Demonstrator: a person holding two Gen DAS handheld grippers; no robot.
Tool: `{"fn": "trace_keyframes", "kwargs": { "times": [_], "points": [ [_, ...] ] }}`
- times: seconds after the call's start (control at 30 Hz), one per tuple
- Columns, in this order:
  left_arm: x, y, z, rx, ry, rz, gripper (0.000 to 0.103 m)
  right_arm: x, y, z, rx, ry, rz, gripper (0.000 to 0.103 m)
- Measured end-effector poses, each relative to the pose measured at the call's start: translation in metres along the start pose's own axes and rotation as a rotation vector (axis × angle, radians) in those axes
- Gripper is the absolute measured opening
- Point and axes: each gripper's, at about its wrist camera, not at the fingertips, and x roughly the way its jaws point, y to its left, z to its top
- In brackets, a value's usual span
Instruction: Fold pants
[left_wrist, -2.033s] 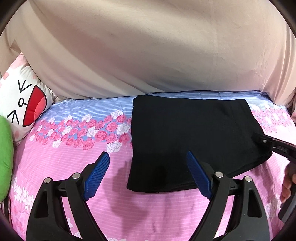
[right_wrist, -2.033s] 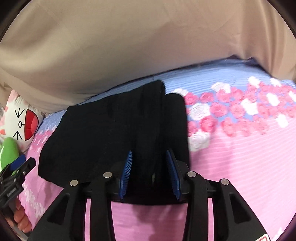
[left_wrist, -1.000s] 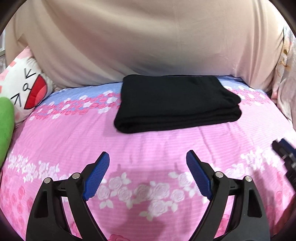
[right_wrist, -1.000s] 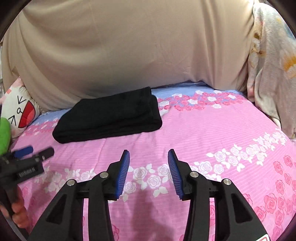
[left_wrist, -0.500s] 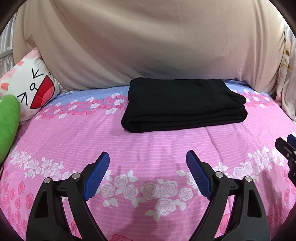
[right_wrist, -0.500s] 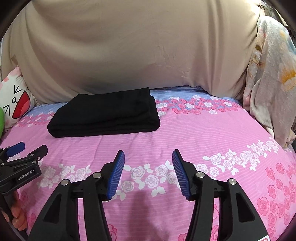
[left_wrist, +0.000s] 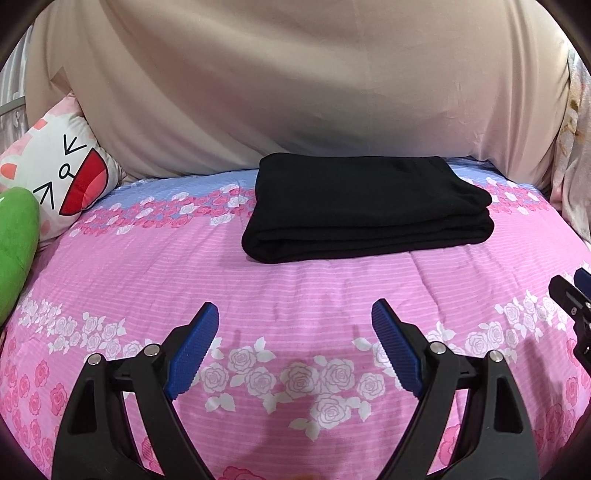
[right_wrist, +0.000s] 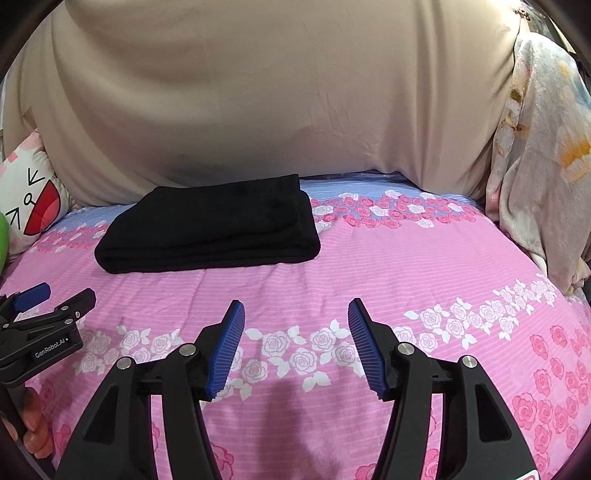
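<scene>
Both grippers have backed off, fingers (left_wrist: 195, 343) wide, leaving black pants (left_wrist: 365, 206) neatly folded.

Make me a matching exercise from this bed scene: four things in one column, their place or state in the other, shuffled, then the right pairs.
Things:
1. folded black pants
2. white cartoon-face pillow
3. left gripper
4. pale floral fabric

Places or states:
A. open, holding nothing, above the pink rose-print bedspread
B. at the bed's right edge
C. at the bed's left edge, behind a green plush cushion
D. lying flat near the beige draped sheet

Pairs: 1-D, 2-C, 3-A, 4-B
</scene>
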Motion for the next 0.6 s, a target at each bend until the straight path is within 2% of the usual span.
{"fn": "trace_keyframes", "kwargs": {
  "times": [0.6],
  "points": [
    [-0.0030,-0.0049,0.0014,0.014,-0.016,-0.004,0.083,0.0015,-0.0008,0.0007,-0.002,0.005,0.004,0.057]
  ]
}}
